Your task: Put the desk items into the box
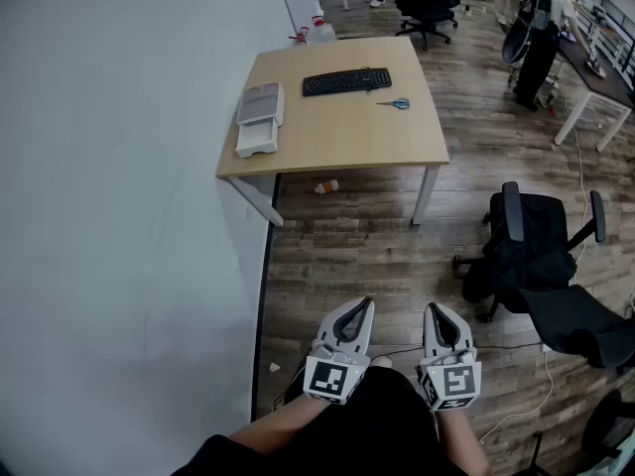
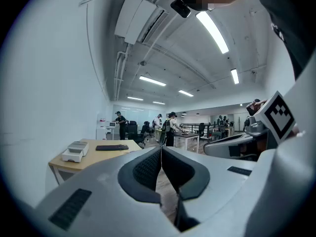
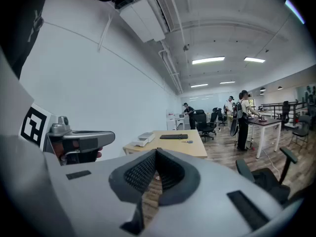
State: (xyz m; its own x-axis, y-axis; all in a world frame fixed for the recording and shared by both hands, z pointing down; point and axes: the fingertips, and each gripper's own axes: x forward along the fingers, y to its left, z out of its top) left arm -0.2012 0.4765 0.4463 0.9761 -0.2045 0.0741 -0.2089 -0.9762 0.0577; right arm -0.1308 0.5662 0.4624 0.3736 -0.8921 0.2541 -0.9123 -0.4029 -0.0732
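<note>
Distant worktop (image 1: 337, 137) is bearing keyboard (image 1: 346, 81) and scissors (image 1: 396, 103) outside the box (image 1: 260, 117); left tongs (image 1: 364, 303) and right tongs (image 1: 437, 310) are hanging closed, empty.

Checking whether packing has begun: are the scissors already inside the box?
No, the scissors lie on the bare desk beside the keyboard, well apart from the box.

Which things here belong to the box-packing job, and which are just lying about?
Job: keyboard, scissors, white box, all on the desk.
Lying about: black office chair; small item on the floor under the desk.
</note>
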